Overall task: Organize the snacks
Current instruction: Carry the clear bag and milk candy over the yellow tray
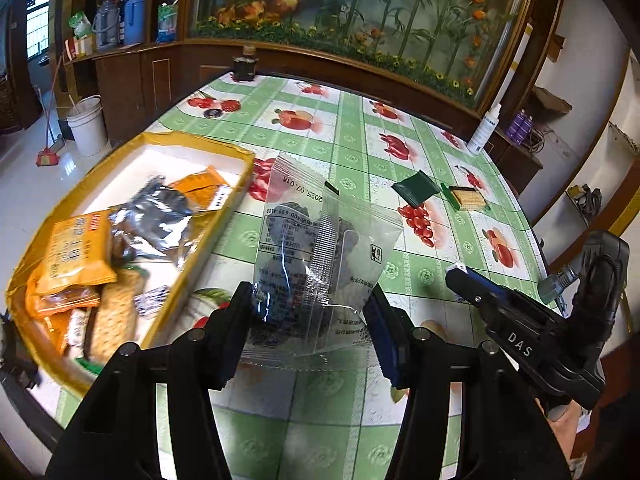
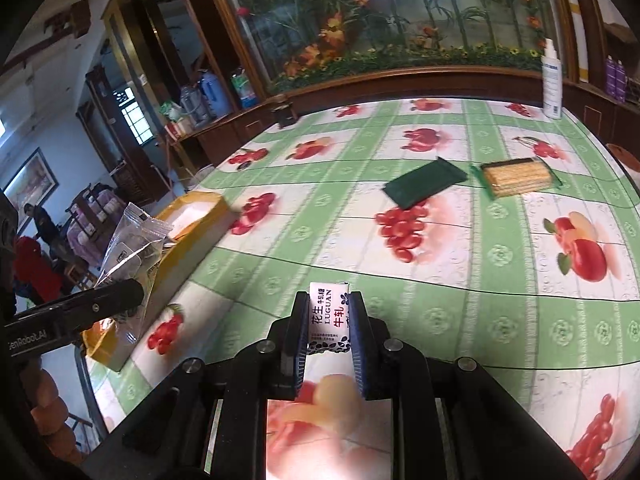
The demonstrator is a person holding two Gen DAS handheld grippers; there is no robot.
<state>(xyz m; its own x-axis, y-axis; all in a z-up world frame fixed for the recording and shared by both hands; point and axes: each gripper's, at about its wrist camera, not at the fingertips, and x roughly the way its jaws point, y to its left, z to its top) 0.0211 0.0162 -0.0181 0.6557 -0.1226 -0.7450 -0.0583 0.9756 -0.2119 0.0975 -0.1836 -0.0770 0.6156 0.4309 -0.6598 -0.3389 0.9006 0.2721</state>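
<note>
1. nearest the left wrist camera, the left tongs [image 1: 310, 312] pinch a clear packet [image 1: 320, 252] of dark snacks by its lower end, so it stands up off the table [image 1: 352, 152], free to carry.
2. yellow tray [image 1: 224, 148] lies just left of it, already holding orange, silver and cracker packs; judging by that, the tray is the collecting spot.
3. right tongs [image 2: 328, 320] are pressed on a small white candy [image 2: 328, 316], gripped by its long sides and lifted over the table.
4. green pouch [image 2: 424, 186] and cracker pack [image 2: 516, 178] lie side by side farther off, not yet gathered.
</note>
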